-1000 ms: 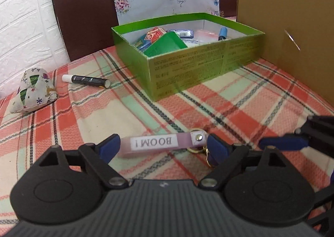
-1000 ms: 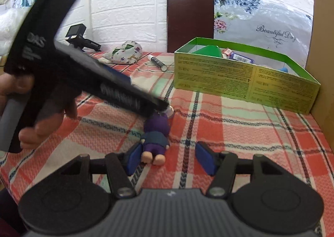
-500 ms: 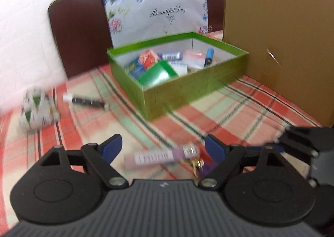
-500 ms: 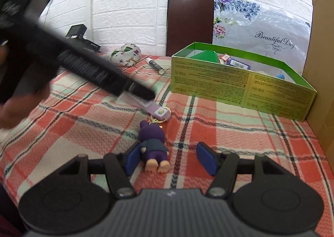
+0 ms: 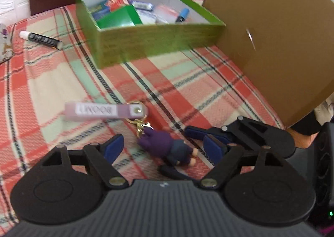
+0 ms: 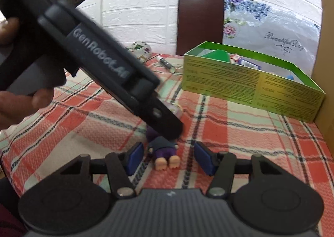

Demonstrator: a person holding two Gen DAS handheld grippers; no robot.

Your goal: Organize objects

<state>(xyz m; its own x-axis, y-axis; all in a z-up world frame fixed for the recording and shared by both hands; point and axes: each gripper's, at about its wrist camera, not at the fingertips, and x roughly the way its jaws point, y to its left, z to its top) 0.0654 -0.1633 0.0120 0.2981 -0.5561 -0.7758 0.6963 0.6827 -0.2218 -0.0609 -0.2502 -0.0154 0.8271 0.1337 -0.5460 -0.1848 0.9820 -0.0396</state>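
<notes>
Left wrist view: a purple doll keychain (image 5: 167, 147) with a pink strap (image 5: 104, 110) is laid on the checked cloth (image 5: 52, 82), between both spread grippers, left gripper (image 5: 165, 149) and right gripper (image 6: 170, 156), near the green box (image 5: 150, 42).

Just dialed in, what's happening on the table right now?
Both grippers are open around the keychain on the plaid cloth. The right gripper straddles the purple figure at its feet. The left gripper comes in from the other side, near the figure and the pink strap. Nothing is gripped yet. The green box holds other items; a marker lies beside it.
</notes>
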